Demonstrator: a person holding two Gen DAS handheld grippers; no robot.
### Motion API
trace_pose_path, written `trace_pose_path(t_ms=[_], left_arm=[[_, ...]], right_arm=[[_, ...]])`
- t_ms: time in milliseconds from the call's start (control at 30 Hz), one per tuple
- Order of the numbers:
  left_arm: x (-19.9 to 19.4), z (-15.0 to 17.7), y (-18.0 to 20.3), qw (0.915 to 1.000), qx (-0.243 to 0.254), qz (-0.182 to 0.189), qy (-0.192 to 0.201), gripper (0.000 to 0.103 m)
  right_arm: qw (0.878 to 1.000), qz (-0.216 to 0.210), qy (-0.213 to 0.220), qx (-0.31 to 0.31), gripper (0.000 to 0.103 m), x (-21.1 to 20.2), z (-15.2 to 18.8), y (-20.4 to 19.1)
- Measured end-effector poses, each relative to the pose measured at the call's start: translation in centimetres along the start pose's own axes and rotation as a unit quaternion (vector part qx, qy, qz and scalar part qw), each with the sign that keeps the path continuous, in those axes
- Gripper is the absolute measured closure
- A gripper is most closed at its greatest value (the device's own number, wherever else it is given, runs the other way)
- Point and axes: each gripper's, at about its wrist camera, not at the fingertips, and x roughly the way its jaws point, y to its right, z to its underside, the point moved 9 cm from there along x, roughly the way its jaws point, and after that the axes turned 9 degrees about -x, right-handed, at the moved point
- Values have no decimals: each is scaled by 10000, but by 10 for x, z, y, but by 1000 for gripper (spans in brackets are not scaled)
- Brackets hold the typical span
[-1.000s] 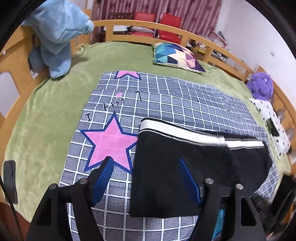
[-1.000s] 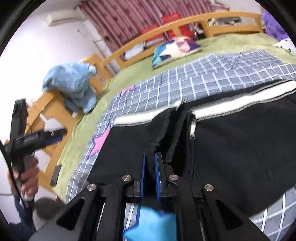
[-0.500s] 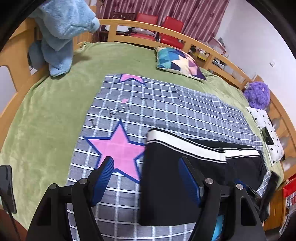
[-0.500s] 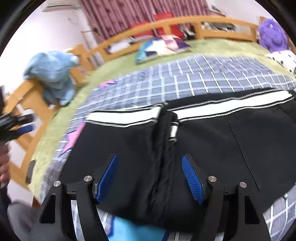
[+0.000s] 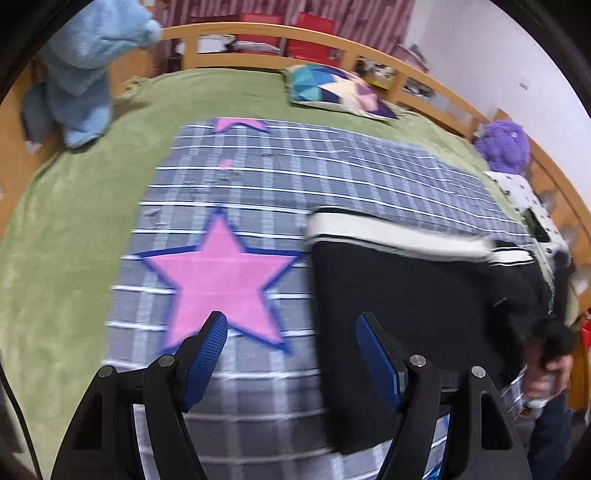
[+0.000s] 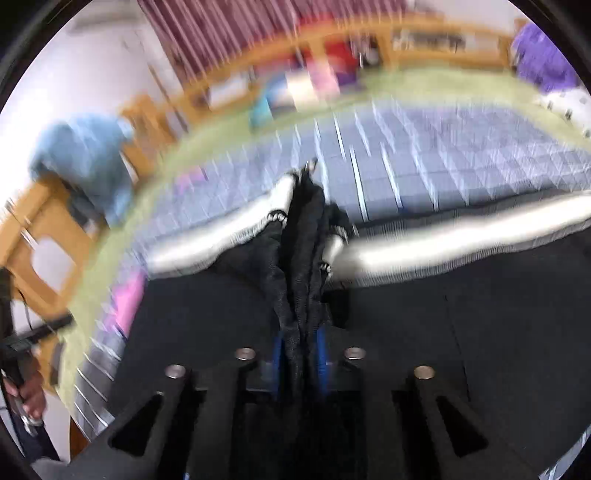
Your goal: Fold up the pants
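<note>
Black pants [image 5: 399, 295] with a white striped waistband lie on a grey checked mat on the bed. My left gripper [image 5: 291, 354] is open and empty above the mat, its right finger over the pants' left edge. In the right wrist view my right gripper [image 6: 300, 354] is shut on a bunched fold of the pants [image 6: 299, 266] and lifts it; the rest of the pants [image 6: 461, 332] spreads below. That view is blurred. The right gripper's hand shows at the right edge of the left wrist view [image 5: 550, 369], with the pants' right end raised.
The checked mat [image 5: 258, 184] with a pink star [image 5: 221, 273] covers a green blanket [image 5: 74, 221]. A blue plush [image 5: 81, 74], a patterned cushion [image 5: 336, 92] and a purple plush [image 5: 506, 144] sit near the wooden bed rail [image 5: 258, 29].
My right gripper opened half a second ago and has shut again on a bunch of the pants, lifting it. My left gripper has shifted left, staying open.
</note>
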Motion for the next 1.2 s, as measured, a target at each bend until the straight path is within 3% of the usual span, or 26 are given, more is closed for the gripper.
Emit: trace_pose_path(t_ms=[33, 67, 167, 233, 267, 300, 433, 467, 533, 667, 733, 767, 1033, 1133, 1200], left_arm=[[8, 3, 13, 9999, 75, 113, -70, 32], [13, 6, 21, 9997, 133, 182, -112, 32], [17, 15, 43, 9987, 397, 326, -46, 32], [20, 21, 48, 9981, 576, 214, 25, 32], [22, 27, 49, 9979, 626, 167, 48, 32], [27, 36, 48, 9978, 651, 146, 12, 32], [61, 77, 39, 9965, 699, 21, -467, 31], [65, 82, 37, 9971, 679, 30, -351, 28], [61, 82, 38, 9972, 709, 48, -224, 27], [45, 70, 31, 9983, 231, 293, -440, 27], [38, 63, 23, 9991, 80, 289, -302, 27], [38, 60, 19, 9994, 23, 225, -271, 27], [65, 43, 9, 9966, -399, 439, -565, 29], [74, 33, 12, 9956, -414, 554, -632, 29], [83, 30, 13, 9958, -345, 485, -697, 29]], right_arm=[[9987, 212, -456, 35, 76, 19, 16, 8], [9975, 291, -620, -150, 76, 26, 26, 8], [9966, 660, -182, -454, 75, -12, 28, 3], [9972, 348, 337, -571, 67, -52, 29, -17], [9965, 233, 426, -673, 58, -61, 32, -25], [9955, 168, 494, -793, 57, -69, 38, -31], [9981, -71, 135, -600, 57, -46, 79, -27], [9992, -100, -8, -395, 56, -30, 94, -18], [9988, -140, 268, -378, 57, -34, 97, -14], [9990, -216, 205, -323, 58, -47, 82, -14], [9985, -233, 398, -291, 52, -63, 77, -8], [9984, -144, 469, -295, 46, -73, 74, -2], [9927, 511, 1016, 403, 46, -132, 96, 86], [9818, 1098, 1289, 860, 45, -158, 103, 140], [9760, 1270, 1353, 1136, 37, -164, 108, 168]])
